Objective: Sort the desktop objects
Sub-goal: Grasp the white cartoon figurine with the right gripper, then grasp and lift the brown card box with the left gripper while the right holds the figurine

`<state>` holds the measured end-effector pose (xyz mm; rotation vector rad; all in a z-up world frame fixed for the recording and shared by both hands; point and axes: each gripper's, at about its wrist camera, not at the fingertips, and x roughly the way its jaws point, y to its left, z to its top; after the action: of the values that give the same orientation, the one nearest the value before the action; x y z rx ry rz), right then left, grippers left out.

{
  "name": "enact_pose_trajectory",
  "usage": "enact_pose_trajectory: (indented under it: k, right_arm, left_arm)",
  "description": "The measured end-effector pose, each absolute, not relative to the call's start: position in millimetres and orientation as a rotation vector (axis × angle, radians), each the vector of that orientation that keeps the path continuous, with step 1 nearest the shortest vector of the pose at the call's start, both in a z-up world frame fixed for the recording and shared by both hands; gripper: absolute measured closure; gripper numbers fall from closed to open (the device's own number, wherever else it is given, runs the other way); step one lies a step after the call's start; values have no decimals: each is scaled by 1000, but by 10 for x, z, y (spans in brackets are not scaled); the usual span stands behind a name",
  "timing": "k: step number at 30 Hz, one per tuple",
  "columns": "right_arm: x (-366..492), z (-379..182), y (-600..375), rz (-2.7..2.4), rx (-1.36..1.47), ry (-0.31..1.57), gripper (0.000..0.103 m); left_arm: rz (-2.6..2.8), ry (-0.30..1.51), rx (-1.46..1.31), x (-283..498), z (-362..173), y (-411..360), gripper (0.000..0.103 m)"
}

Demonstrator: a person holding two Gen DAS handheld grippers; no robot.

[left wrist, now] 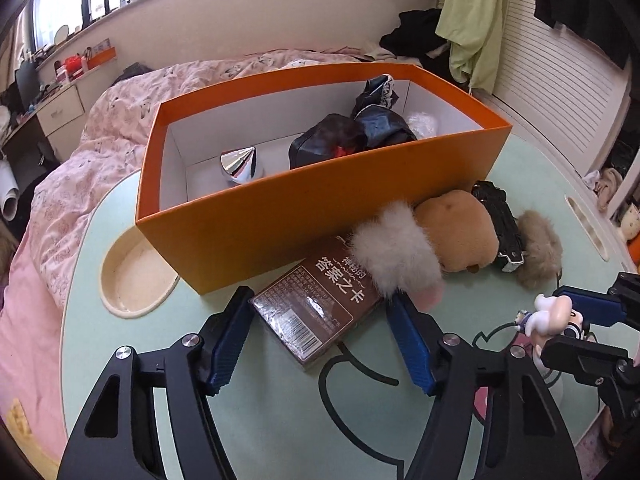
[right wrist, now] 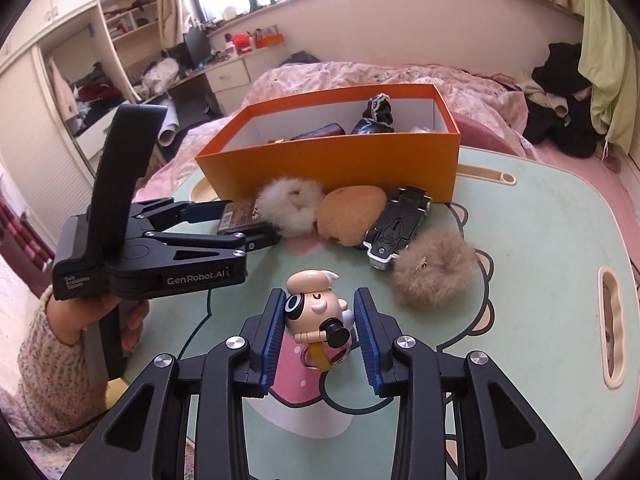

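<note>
Right gripper (right wrist: 316, 330), ribbed blue pads clamped on glossy plastic figurine (right wrist: 316, 306) over pale green table (right wrist: 540, 240). Left gripper (left wrist: 320, 320) jaws apart around shrink-wrapped brown card box (left wrist: 320, 304), pads not pressing. Fluffy white scrunchie (right wrist: 290, 204), tan plush (right wrist: 352, 214) beside orange cardboard box (right wrist: 332, 168).

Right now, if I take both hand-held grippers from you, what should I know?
Left hand-held gripper: open, with a finger on each side of the brown card box, not squeezing it yet.
Right hand-held gripper: shut on the little figurine.
Done: silver cone and dark pouches are in the orange box.
Left: card box, figurine, white fluffy ring, tan plush, black toy car and beige fluffy ring, all out on the table.
</note>
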<state>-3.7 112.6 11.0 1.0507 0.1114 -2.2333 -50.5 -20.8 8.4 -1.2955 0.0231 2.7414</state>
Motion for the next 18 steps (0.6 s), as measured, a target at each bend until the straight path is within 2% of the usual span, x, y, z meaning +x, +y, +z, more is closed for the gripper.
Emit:
enact_pose_trajectory:
  k: [9, 18]
  right_arm:
    - [-33, 146, 1210, -2249, 1047, 92, 70]
    - [-17, 171, 1194, -2242, 1045, 92, 70]
  left_arm:
    - [2779, -35, -1182, 230, 336, -355, 35]
    - [2757, -113, -1190, 132, 349, -379, 34]
